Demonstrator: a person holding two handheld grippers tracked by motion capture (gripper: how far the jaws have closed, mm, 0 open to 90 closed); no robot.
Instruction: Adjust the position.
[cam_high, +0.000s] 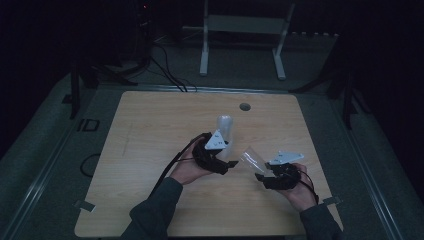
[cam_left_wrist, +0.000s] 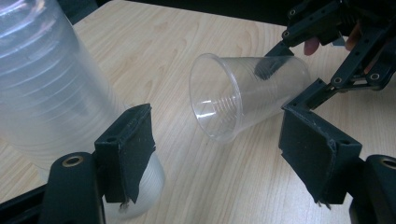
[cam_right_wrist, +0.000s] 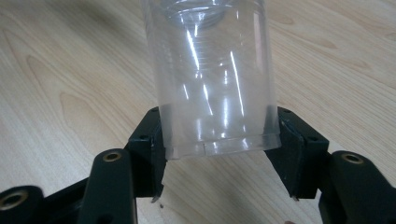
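A tall stack of clear plastic cups (cam_high: 225, 126) stands on the wooden table (cam_high: 150, 150), tilted a little. In the left gripper view the stack (cam_left_wrist: 42, 88) lies just outside my left jaw. My left gripper (cam_high: 225, 161) (cam_left_wrist: 217, 116) is open beside it, with nothing between its pads. My right gripper (cam_high: 262, 176) (cam_right_wrist: 218, 121) is shut on the base of a single clear cup (cam_high: 251, 158) (cam_right_wrist: 212, 70). This cup (cam_left_wrist: 243, 93) is held nearly on its side above the table, and its mouth points toward the left gripper.
A round cable hole (cam_high: 244, 106) sits near the table's far edge. Behind the table stand a white metal frame (cam_high: 244, 25) and black cables (cam_high: 167, 72) on the grey floor. A cable (cam_high: 170, 167) trails from the left gripper across the table.
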